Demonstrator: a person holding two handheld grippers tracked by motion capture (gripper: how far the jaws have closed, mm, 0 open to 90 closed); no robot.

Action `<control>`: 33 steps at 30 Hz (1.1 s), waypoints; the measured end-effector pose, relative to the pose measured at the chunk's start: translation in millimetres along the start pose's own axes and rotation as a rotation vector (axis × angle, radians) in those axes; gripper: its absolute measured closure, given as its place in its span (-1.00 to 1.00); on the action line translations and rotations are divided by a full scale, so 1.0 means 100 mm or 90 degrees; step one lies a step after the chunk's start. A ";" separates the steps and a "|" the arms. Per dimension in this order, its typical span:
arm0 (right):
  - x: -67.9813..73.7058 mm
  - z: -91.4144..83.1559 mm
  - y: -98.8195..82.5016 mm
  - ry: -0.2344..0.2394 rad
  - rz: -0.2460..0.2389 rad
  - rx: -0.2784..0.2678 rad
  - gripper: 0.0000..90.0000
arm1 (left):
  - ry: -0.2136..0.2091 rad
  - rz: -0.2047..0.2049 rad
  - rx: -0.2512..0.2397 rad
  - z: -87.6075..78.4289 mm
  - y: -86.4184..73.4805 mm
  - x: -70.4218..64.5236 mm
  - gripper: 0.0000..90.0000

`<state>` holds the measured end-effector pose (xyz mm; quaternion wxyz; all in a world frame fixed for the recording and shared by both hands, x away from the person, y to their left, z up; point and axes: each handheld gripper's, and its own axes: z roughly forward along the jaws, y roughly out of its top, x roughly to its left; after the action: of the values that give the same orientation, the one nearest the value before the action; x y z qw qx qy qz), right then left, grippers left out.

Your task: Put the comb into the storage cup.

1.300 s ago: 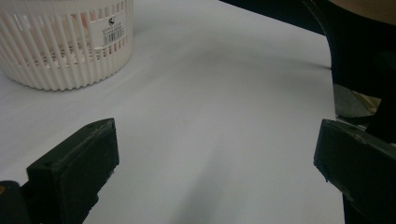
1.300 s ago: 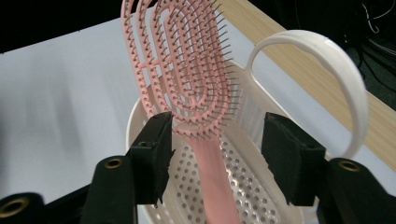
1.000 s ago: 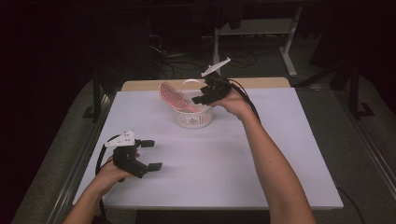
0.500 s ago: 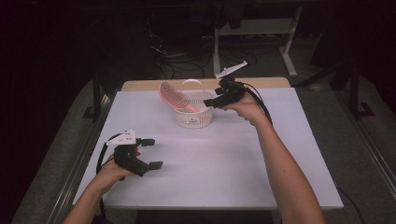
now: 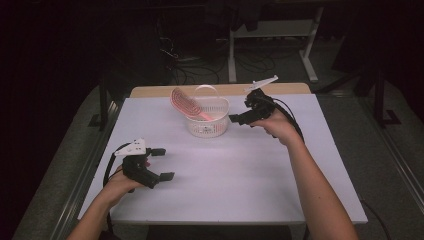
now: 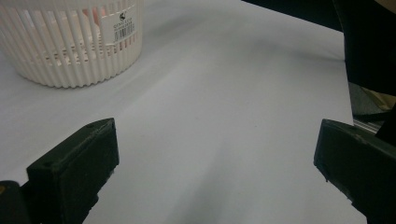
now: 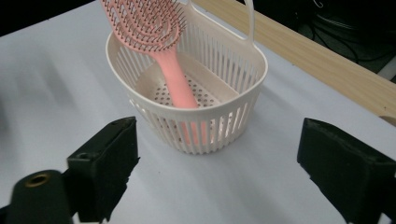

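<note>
A cream slatted basket (image 5: 207,122) with a hoop handle stands at the far middle of the white table. A pink hairbrush (image 5: 186,103) leans in it, bristle head up over the left rim, handle down inside. My right gripper (image 5: 240,113) hovers just right of the basket, apart from it. Its jaws have just been opening and are open with nothing between them. In the right gripper view the basket (image 7: 201,98) and brush (image 7: 156,32) lie beyond the spread gripper (image 7: 224,168). My left gripper (image 5: 162,163) rests open at the near left; its own view (image 6: 215,177) shows bare table and the basket (image 6: 74,42).
The white table top (image 5: 225,175) runs to a wooden strip (image 5: 150,91) along the far edge. Beyond it are dark floor, cables and a white frame leg (image 5: 232,60). A cable trails from each gripper.
My right gripper has drawn back from over the basket's right rim to the right and slightly down, its jaws spreading. The brush stays in the basket. The left hand has not moved.
</note>
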<state>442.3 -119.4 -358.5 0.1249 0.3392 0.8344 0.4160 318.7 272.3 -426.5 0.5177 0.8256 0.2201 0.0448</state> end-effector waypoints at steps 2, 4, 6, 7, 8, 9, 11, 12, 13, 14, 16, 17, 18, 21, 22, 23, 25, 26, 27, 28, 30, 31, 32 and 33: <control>0.01 -0.02 -0.05 -0.003 0.005 0.001 -0.86 | 0.000 0.000 0.001 0.00 0.00 0.00 -1.00; 0.02 -0.04 -0.10 -0.007 0.003 0.003 -0.93 | 0.000 0.002 0.001 0.00 0.00 0.00 -1.00; 0.04 -0.06 -0.15 -0.006 0.005 0.005 -0.98 | -0.002 0.002 0.001 0.01 0.00 0.00 -1.00; 0.05 -0.08 -0.18 -0.006 0.003 0.006 -0.99 | -0.002 0.002 0.001 0.01 0.00 -0.01 -1.00; 0.07 -0.09 -0.20 -0.008 0.004 0.003 -0.99 | -0.002 0.001 0.000 0.02 0.00 -0.01 -1.00; 0.08 -0.11 -0.23 -0.006 0.007 0.000 -1.00 | -0.002 0.001 0.001 0.02 0.00 -0.01 -1.00; 0.10 -0.13 -0.28 -0.004 0.012 -0.005 -1.00 | -0.006 0.005 0.003 0.02 0.00 -0.02 -1.00; 0.10 -0.15 -0.31 -0.002 0.019 -0.009 -1.00 | -0.007 0.005 0.003 0.02 0.00 -0.02 -1.00; 0.11 -0.16 -0.34 -0.001 0.024 -0.014 -1.00 | -0.009 0.006 0.003 0.03 0.00 -0.03 -1.00; 0.11 -0.18 -0.37 0.000 0.029 -0.019 -1.00 | -0.009 0.006 0.004 0.03 0.00 -0.03 -1.00; 0.12 -0.22 -0.44 0.001 0.035 -0.029 -1.00 | -0.009 0.006 0.005 0.03 0.00 -0.03 -1.00; 0.12 -0.25 -0.47 0.002 0.037 -0.034 -1.00 | -0.008 0.006 0.005 0.03 0.00 -0.03 -1.00; 0.13 -0.27 -0.50 0.003 0.039 -0.039 -1.00 | -0.008 0.006 0.005 0.02 0.00 -0.03 -1.00; 0.17 -0.32 -0.59 0.001 0.040 -0.050 -1.00 | -0.006 0.004 0.004 0.02 0.00 -0.03 -1.00; 0.17 -0.32 -0.59 0.001 0.040 -0.050 -1.00 | -0.006 0.004 0.004 0.02 0.00 -0.03 -1.00; 0.20 -0.35 -0.65 0.005 0.043 -0.056 -1.00 | -0.006 0.006 0.007 0.02 0.00 -0.04 -1.00; 0.24 -0.36 -0.71 0.006 0.038 -0.048 -1.00 | -0.006 0.007 0.007 0.02 0.00 -0.04 -1.00; 0.25 -0.37 -0.75 0.007 0.036 -0.048 -1.00 | -0.005 0.009 0.009 0.01 -0.01 -0.04 -1.00; 0.27 -0.37 -0.78 0.010 0.039 -0.048 -1.00 | -0.005 0.009 0.009 0.01 -0.01 -0.04 -1.00; 0.28 -0.37 -0.81 0.012 0.037 -0.045 -1.00 | -0.004 0.009 0.009 0.01 -0.01 -0.04 -1.00; 0.29 -0.37 -0.86 0.013 0.035 -0.041 -1.00 | -0.003 0.006 0.008 0.01 -0.01 -0.04 -1.00; 0.29 -0.36 -0.88 0.015 0.037 -0.039 -1.00 | -0.003 0.007 0.009 0.02 0.00 -0.04 -1.00; 0.30 -0.36 -0.89 0.016 0.037 -0.041 -1.00 | -0.002 0.007 0.009 0.02 0.00 -0.04 -1.00; 0.31 -0.35 -0.91 0.016 0.038 -0.043 -1.00 | -0.002 0.006 0.009 0.02 0.00 -0.03 -1.00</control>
<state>360.4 -158.9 -404.7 0.1138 0.3542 0.8109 0.4517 316.0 269.8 -427.0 0.5120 0.8302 0.2157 0.0449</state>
